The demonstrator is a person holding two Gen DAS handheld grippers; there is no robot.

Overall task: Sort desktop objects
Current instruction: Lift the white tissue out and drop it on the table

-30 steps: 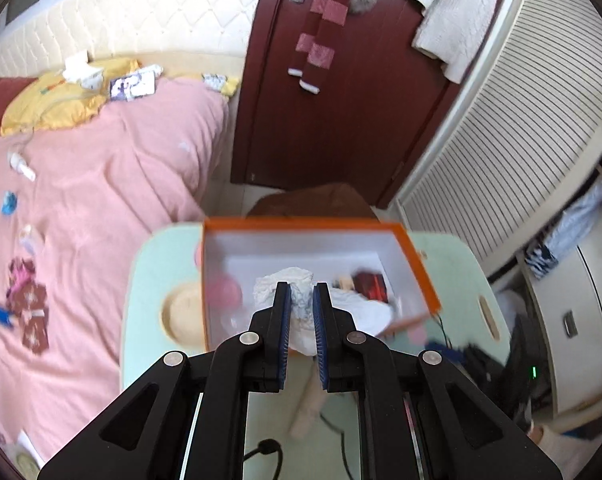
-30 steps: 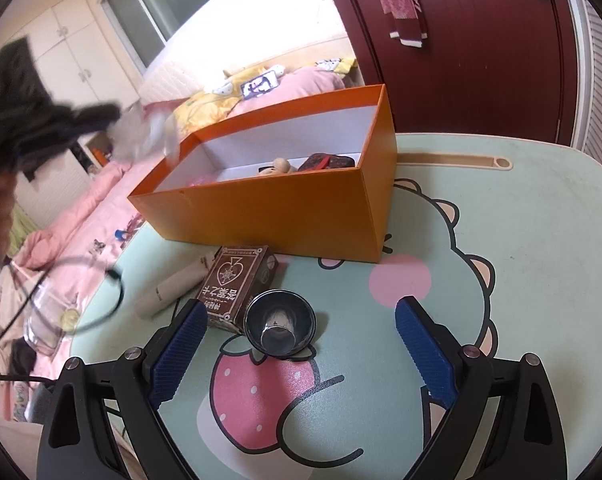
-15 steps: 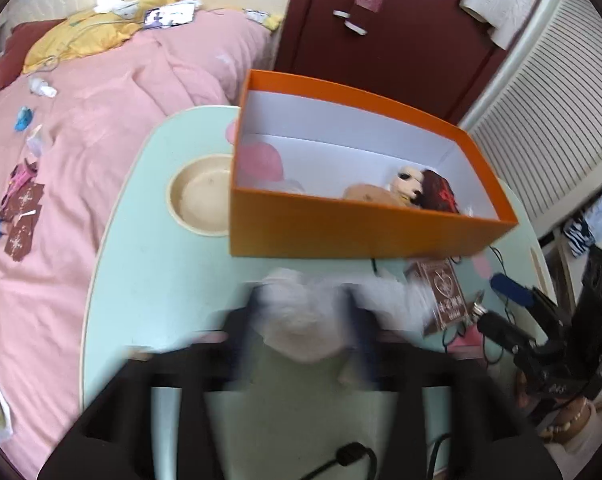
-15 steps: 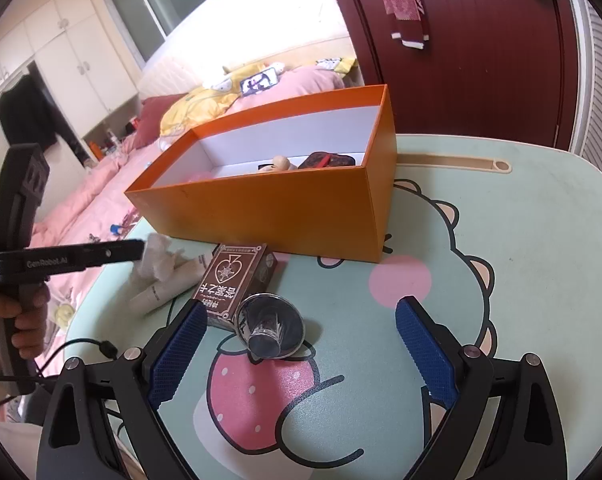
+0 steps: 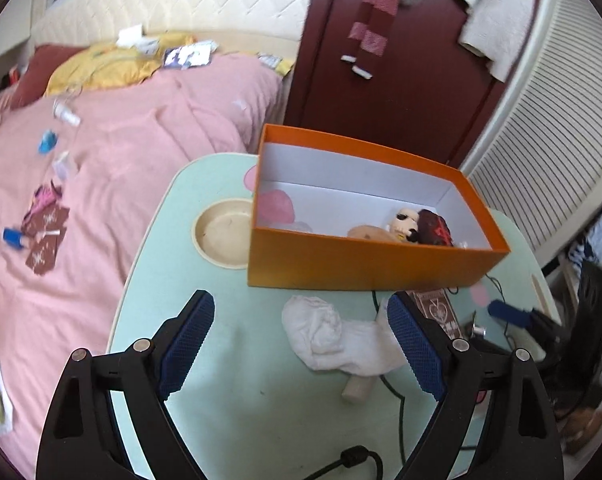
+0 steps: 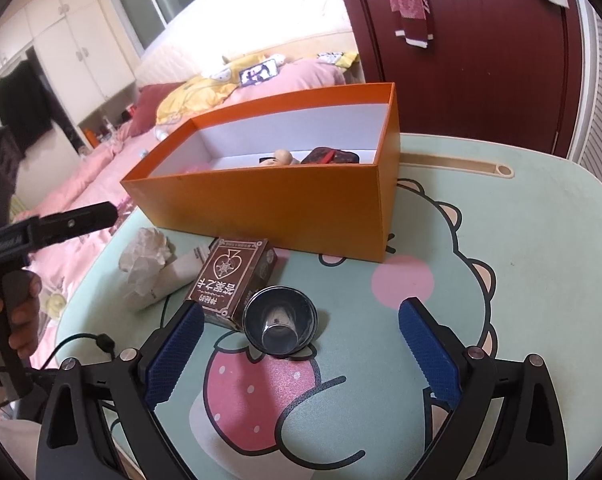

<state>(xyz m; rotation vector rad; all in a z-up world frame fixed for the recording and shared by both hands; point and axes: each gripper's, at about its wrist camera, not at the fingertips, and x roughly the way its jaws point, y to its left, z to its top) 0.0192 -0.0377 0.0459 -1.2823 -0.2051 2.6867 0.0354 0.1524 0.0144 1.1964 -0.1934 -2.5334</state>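
Note:
A crumpled white cloth (image 5: 329, 334) lies on the mint-green table (image 5: 229, 400), draped over a beige tube (image 5: 355, 390), just in front of the orange box (image 5: 365, 270). My left gripper (image 5: 301, 336) is open, its pads wide apart on either side of the cloth and not pressing it. The box holds a doll head (image 5: 405, 220), a dark red item (image 5: 435, 226) and something pink (image 5: 275, 206). My right gripper (image 6: 301, 354) is open around a small metal cup (image 6: 280, 320) standing beside a brown card box (image 6: 233, 280). The white cloth (image 6: 145, 256) shows there too.
A round recess (image 5: 221, 232) is sunk into the table left of the box. Black cables (image 5: 397, 396) trail over the near table. A pink bed (image 5: 121, 160) lies to the left, a dark red door (image 5: 401, 92) behind. A hand (image 6: 17, 312) holds the left gripper.
My left gripper was shut on the white cloth above the box. It has since drawn back, sunk and opened, and the cloth now lies on the table in front of the box. The right gripper has stayed put.

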